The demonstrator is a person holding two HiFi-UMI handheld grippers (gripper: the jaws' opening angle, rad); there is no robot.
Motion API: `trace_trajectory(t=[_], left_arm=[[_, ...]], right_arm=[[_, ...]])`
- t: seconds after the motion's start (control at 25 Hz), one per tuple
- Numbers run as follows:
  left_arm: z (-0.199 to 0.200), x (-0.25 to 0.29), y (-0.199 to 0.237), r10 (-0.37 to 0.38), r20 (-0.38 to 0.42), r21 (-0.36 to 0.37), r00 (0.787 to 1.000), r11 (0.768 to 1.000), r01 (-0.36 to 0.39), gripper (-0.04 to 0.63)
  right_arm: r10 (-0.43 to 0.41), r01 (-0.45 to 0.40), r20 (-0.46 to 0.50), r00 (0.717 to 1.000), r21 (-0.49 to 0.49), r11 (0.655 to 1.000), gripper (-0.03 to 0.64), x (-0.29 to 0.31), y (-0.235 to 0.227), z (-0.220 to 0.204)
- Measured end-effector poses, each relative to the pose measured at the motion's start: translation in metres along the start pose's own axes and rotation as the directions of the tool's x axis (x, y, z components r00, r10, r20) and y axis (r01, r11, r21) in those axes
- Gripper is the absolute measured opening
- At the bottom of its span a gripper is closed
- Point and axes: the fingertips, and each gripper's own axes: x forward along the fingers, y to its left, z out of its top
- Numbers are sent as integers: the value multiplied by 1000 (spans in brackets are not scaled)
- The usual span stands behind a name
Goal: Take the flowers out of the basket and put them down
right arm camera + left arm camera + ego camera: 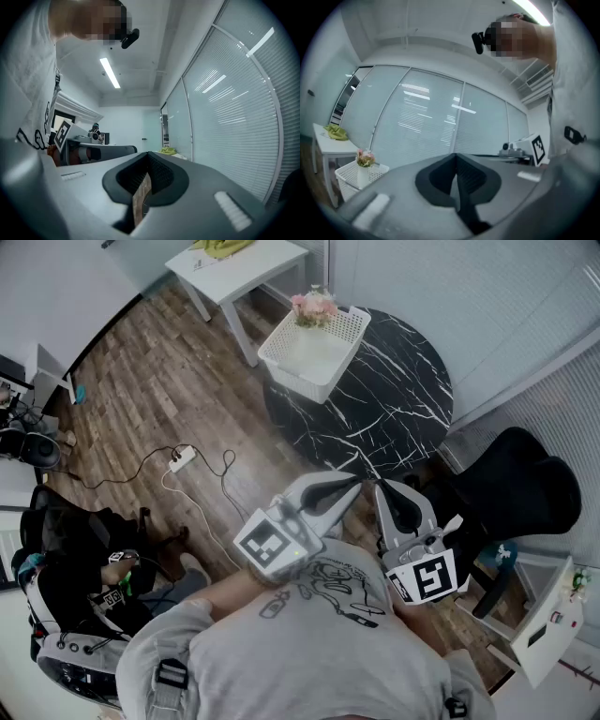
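Pink flowers [314, 306] in a white vase stand at the far corner of a white basket [281, 338] on the round black marble table [394, 399]. In the left gripper view the flowers [365, 158] and basket [347, 180] show far off at lower left. Both grippers are held close to my chest at the table's near edge, well short of the basket. My left gripper [352, 482] [455, 155] is shut with nothing in it. Beside it my right gripper [382, 487] [149, 153] is shut and empty too.
A white side table [239, 268] with a green cloth [220, 247] stands beyond the basket. A black office chair [511, 488] sits right of the marble table. On the wood floor lie a power strip and cable [183, 457]. A seated person [75, 549] is at left.
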Motion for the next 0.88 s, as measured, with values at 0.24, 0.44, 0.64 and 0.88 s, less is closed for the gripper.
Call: trace_trajectory(t=[0.24, 0.44, 0.64, 0.88], left_arm=[[3, -1, -7, -7, -5, 10, 1000, 1000, 7, 2], [3, 3, -10, 0, -5, 11, 1000, 1000, 0, 2], [0, 7, -9, 17, -6, 5, 1000, 1000, -17, 2], [-5, 15, -12, 40, -8, 14, 999, 999, -40, 2]], right_arm=[[-9, 9, 8, 1000, 15, 1000, 6, -4, 3, 3], [-7, 6, 26, 1000, 32, 999, 6, -7, -2, 5], [6, -8, 28, 1000, 49, 999, 6, -9, -5, 1], [28, -29, 21, 999, 36, 999, 6, -14, -10, -1]])
